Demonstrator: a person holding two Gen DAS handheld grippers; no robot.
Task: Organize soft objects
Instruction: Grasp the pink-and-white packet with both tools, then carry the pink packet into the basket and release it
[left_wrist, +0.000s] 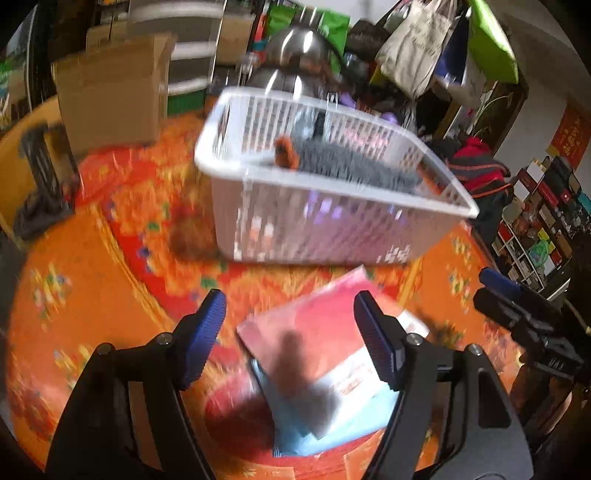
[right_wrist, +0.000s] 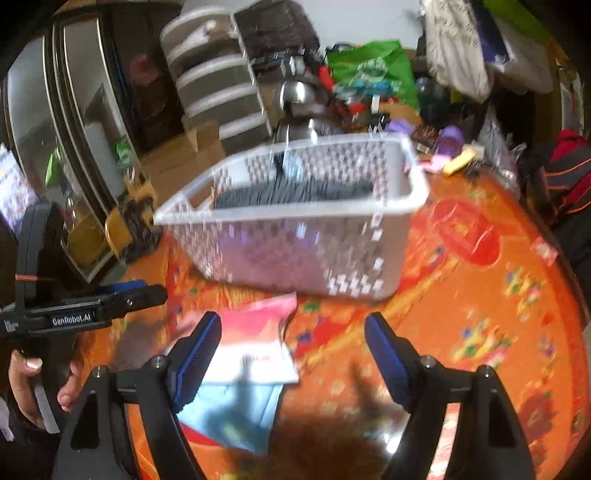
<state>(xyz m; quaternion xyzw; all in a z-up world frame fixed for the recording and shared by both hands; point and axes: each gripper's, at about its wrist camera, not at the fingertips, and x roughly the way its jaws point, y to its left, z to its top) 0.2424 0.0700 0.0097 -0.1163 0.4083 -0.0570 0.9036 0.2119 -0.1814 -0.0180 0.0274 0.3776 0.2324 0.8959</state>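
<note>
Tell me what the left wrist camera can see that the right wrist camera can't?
Only the left wrist view shows the orange furry bit on the gray soft thing in the basket, and the tall cardboard box behind.

Only the right wrist view shows the person's hand gripping the other tool's handle, and the yellow thing past the basket.

Both show the white basket holding the gray soft thing, the pink and white packet in front of it, and the orange tablecloth. Both tools, left and right, are open and hold nothing.

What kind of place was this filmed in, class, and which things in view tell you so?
Probably a cluttered home room. A white basket sits on a table with an orange patterned cloth, with a drawer unit and hanging bags behind. Both grippers, left and right, are open and empty.
</note>
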